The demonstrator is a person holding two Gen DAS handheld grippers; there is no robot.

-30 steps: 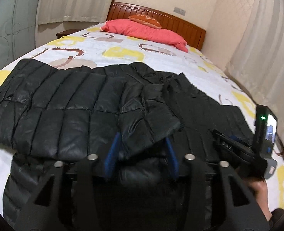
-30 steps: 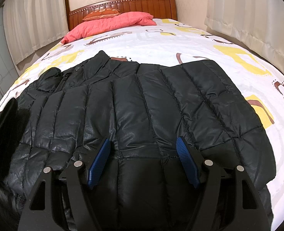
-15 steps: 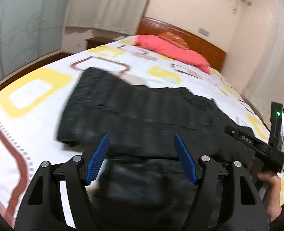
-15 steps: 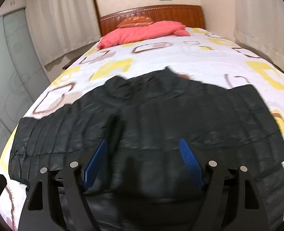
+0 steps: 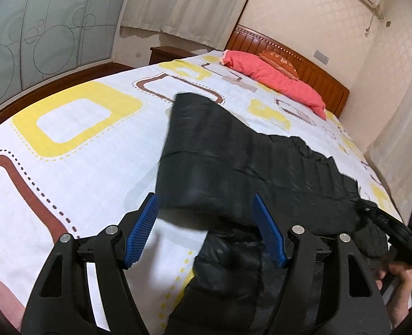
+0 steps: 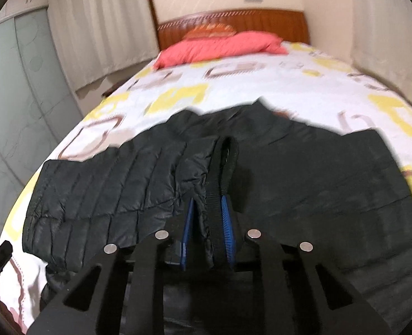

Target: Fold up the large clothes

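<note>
While our right gripper is closing on the jacket cuff, left gripper gapes empty (puffy, slippery, light); we'd pinch seams, hem at 6 o'clock.

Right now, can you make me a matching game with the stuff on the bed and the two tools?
Things:
1. puffy jacket
2. pillow
3. left tool
4. right tool

Matches:
A. pink, by the headboard
B. closing on a jacket cuff
C. black, spread on the bed
D. open, holding nothing

Pairs: 1-C, 2-A, 3-D, 4-B
</note>
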